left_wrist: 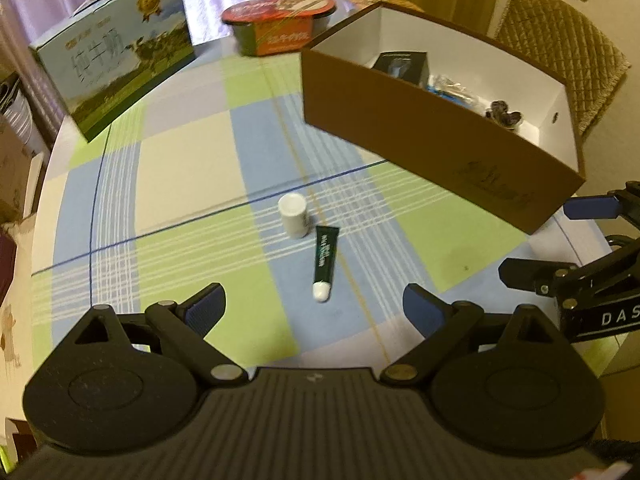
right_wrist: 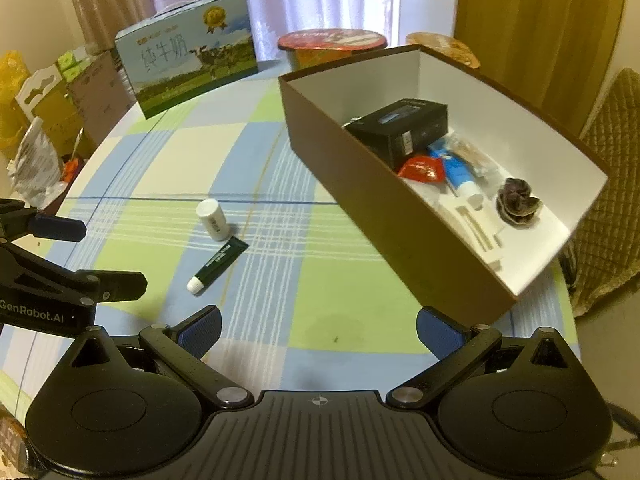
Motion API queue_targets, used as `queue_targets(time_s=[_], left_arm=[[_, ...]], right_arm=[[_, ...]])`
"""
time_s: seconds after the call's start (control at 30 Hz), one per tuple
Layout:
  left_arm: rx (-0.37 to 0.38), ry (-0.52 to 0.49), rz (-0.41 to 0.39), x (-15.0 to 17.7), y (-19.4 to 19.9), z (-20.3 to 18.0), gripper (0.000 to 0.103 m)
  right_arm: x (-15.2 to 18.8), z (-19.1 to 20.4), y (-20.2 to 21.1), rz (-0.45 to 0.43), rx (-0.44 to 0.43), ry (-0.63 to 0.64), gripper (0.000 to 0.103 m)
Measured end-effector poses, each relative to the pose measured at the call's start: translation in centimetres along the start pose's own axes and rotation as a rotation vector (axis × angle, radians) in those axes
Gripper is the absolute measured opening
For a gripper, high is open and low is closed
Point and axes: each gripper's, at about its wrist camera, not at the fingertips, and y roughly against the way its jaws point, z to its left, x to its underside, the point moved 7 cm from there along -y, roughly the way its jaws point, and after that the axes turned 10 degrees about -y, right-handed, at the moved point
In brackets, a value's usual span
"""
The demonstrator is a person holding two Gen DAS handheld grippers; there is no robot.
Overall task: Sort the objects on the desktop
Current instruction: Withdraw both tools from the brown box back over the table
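A small white bottle (left_wrist: 294, 216) (right_wrist: 213, 219) stands on the checked tablecloth, and a dark green tube (left_wrist: 325, 263) (right_wrist: 218, 265) with a white cap lies just in front of it. My left gripper (left_wrist: 314, 312) is open, hovering near the tube's cap end with nothing between its fingers. My right gripper (right_wrist: 318, 334) is also open and empty, to the right of the tube. A brown box (left_wrist: 420, 136) (right_wrist: 372, 216) with a white inside holds a black carton (right_wrist: 400, 128), a blue tube (right_wrist: 456, 172), a red packet (right_wrist: 422, 168) and a dark clip (right_wrist: 518, 200).
A milk carton box (left_wrist: 116, 60) (right_wrist: 188, 64) stands at the far left, an instant noodle bowl (left_wrist: 280, 24) (right_wrist: 332, 46) at the far edge. A quilted chair back (left_wrist: 560, 48) is behind the brown box. Cardboard boxes (right_wrist: 68, 104) crowd beside the table's left edge.
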Motion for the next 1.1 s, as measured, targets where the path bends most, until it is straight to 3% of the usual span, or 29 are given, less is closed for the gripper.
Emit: queue_targets(time_s=[0.7, 1.1], left_arm=[[-0.069, 0.138, 0.073, 3.6, -3.5, 5.9, 0.093], [-0.091, 0.188, 0.153, 6.3, -7.0, 9.7, 0.093]], right_arm=[[1.6, 3.8, -6.9, 0.089, -0.138, 0.032, 0.101], [3.4, 6.4, -12.0, 0.146, -0.114, -0.023, 0.101]])
